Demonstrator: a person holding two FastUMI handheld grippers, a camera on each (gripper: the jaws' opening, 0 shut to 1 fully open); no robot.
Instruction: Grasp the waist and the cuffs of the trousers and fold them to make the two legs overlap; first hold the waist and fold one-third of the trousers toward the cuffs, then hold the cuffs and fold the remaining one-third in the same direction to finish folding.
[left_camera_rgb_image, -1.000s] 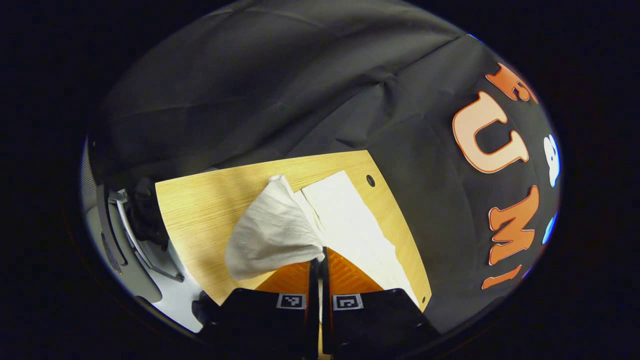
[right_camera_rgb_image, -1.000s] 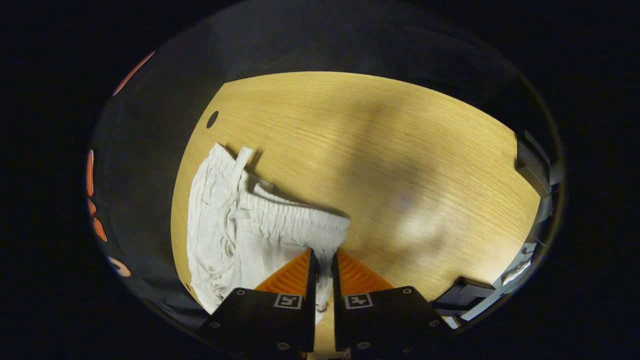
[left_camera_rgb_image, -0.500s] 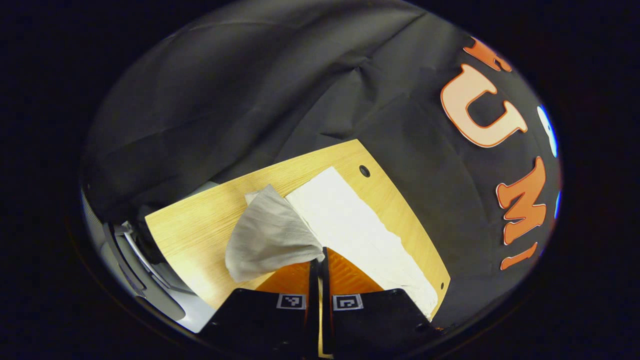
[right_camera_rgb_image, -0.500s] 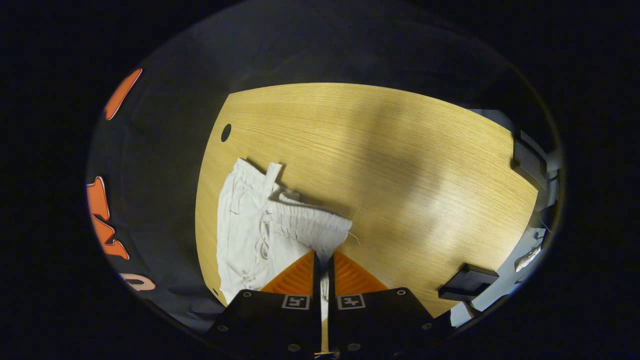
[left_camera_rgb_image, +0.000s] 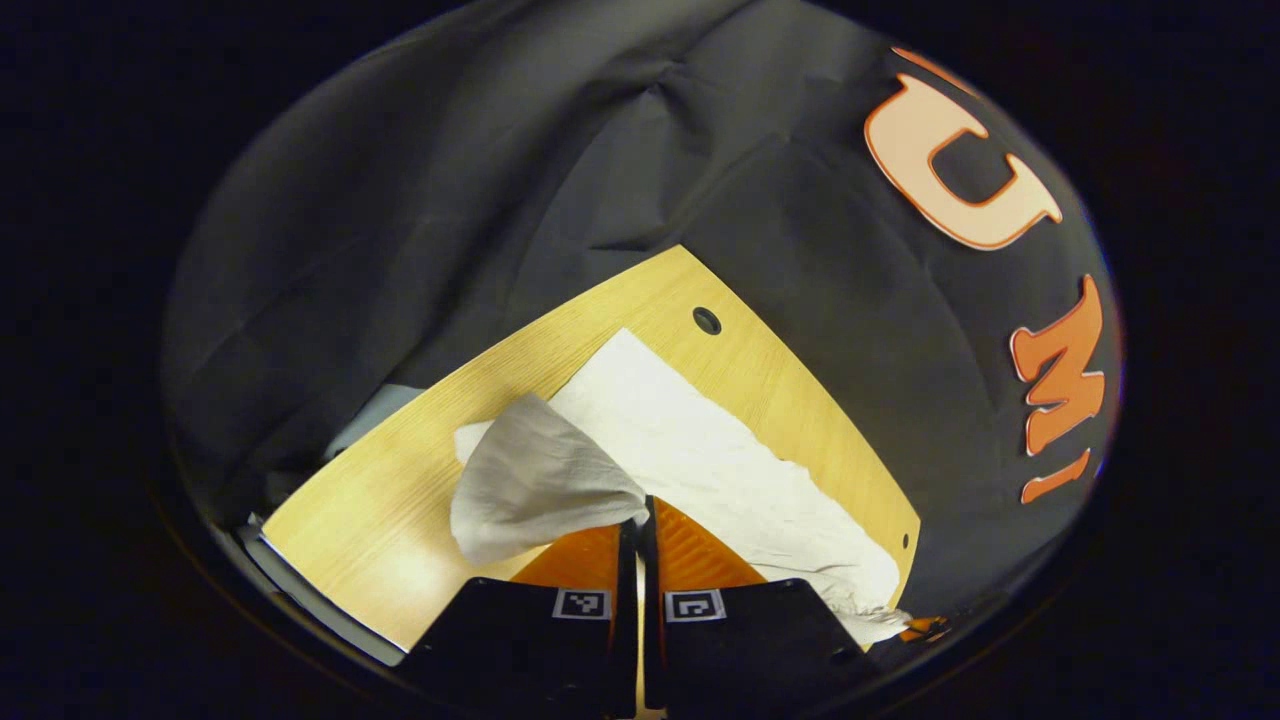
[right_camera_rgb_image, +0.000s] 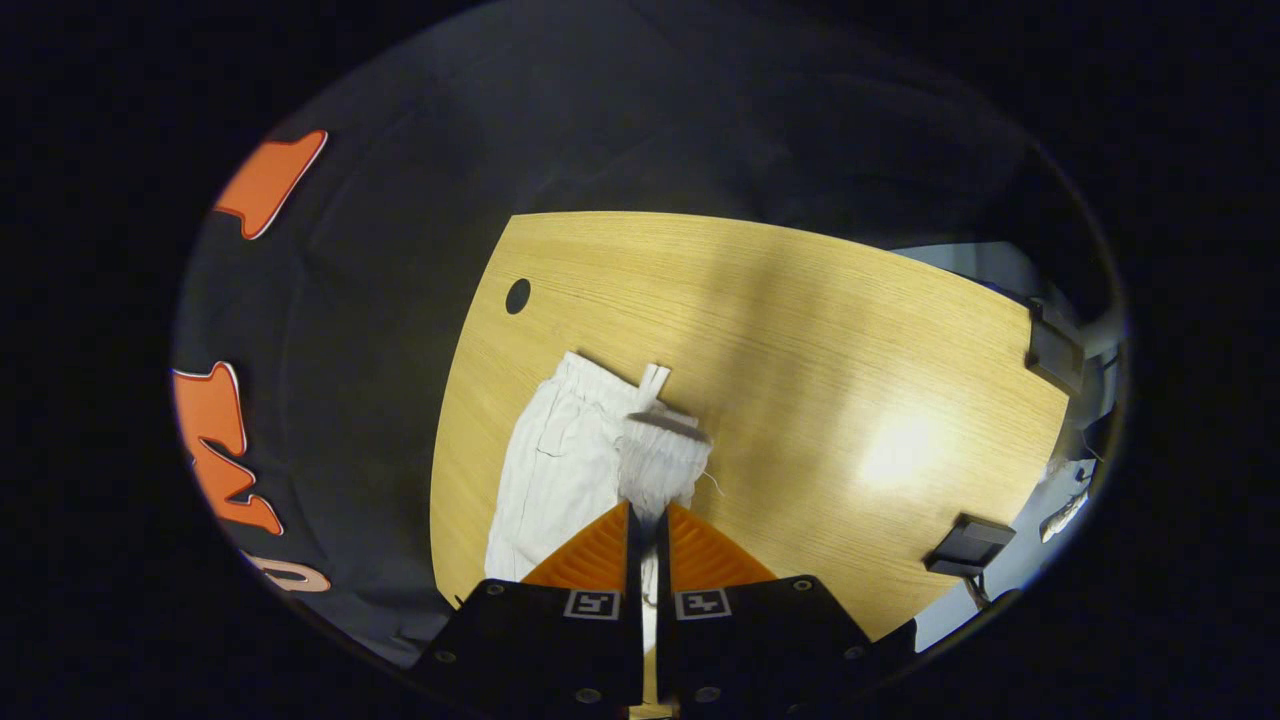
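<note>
trousers (left_camera_rgb_image: 720, 470) lifted higher, both tools (left_camera_rgb_image: 638, 520) (right_camera_rgb_image: 648, 515) clamped on cloth

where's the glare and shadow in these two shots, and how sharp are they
Right gripper view: a bright glare patch on the table right of the trousers, a soft shadow band across the wood, fisheye bending the table edges. Left gripper view: evenly lit white cloth, the lifted fold shaded grey; both look sharp.
</note>
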